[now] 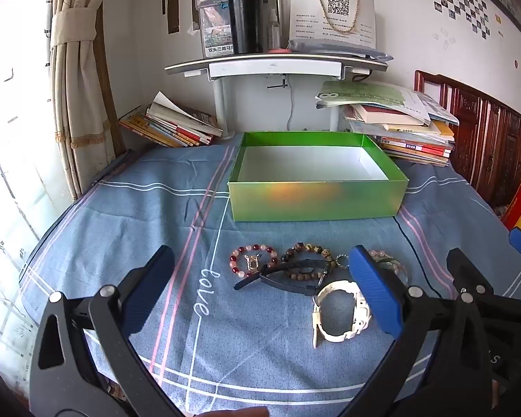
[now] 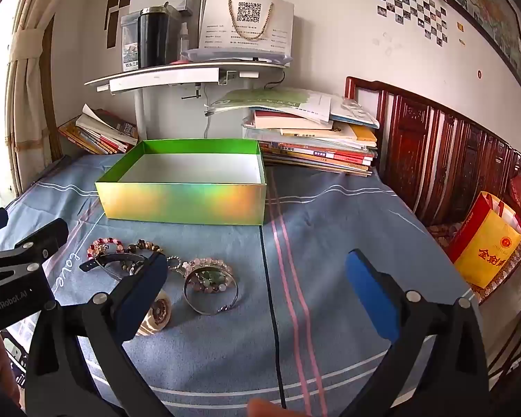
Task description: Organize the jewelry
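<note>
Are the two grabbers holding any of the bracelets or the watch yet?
No. The left gripper and right gripper are both wide open, holding nothing. The white watch and bracelets lie on the cloth.

a white wall (image 2: pixel 330 45) carries a checkered patch of small photos (image 2: pixel 413 7), with a tied-back curtain (image 1: pixel 76 69) beside a bright window (image 1: pixel 3 139) on the left. a white shelf (image 1: pixel 274 64) stands against the wall, a carved dark red wooden rail (image 2: pixel 434 160) runs along the right, and a blue striped cloth (image 1: pixel 139 215) covers the surface.
</note>
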